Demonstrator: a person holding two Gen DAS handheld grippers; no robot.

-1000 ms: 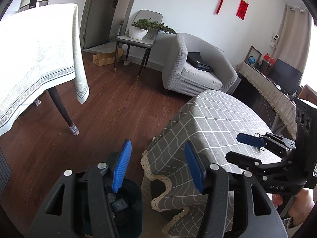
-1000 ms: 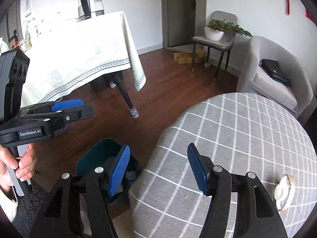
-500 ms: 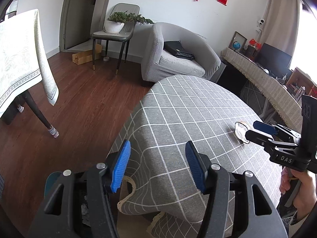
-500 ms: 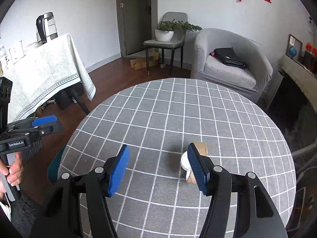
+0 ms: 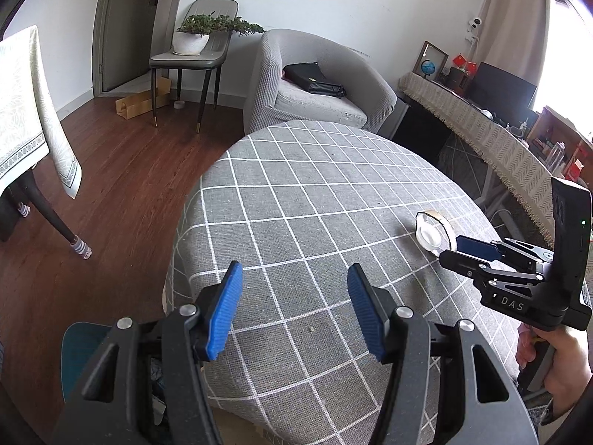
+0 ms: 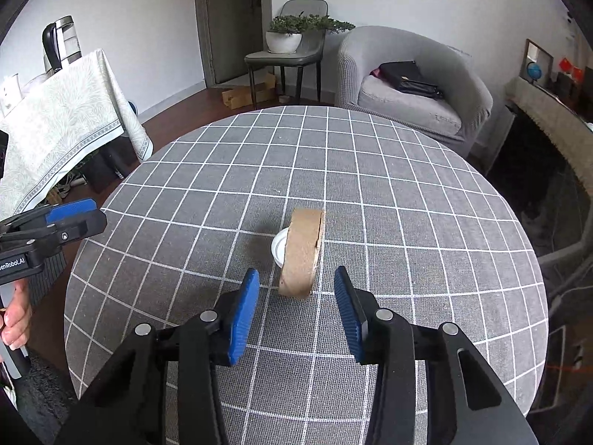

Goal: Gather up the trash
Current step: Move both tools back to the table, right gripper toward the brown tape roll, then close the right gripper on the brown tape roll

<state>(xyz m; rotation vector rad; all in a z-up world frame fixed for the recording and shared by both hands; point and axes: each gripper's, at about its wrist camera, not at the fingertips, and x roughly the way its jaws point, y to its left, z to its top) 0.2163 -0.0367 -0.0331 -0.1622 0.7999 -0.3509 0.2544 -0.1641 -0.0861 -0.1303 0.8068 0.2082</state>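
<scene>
A short brown paper roll (image 6: 302, 252) with a white inside lies on its side on the round table's grey checked cloth (image 6: 407, 193). In the left wrist view the roll (image 5: 433, 230) shows its white face. My right gripper (image 6: 296, 272) hovers just in front of it, its jaws closing. The roll's near edge sits between the blue fingertips (image 6: 248, 296), with gaps on both sides. My left gripper (image 5: 294, 267) is open over the table's near left edge with nothing between its pads. A teal trash bin (image 5: 78, 352) stands on the floor below it, with scraps inside.
A grey armchair (image 6: 415, 89) with a black bag stands behind the table. A chair holding a potted plant (image 6: 289, 37) stands by the door. A second table with a white cloth (image 6: 63, 118) is at the left. A long sideboard (image 5: 481, 129) runs along the right.
Both views have swung from the floor and bin onto the round table. My right gripper has come up to the roll and its jaws have narrowed. The left jaws look unchanged.
</scene>
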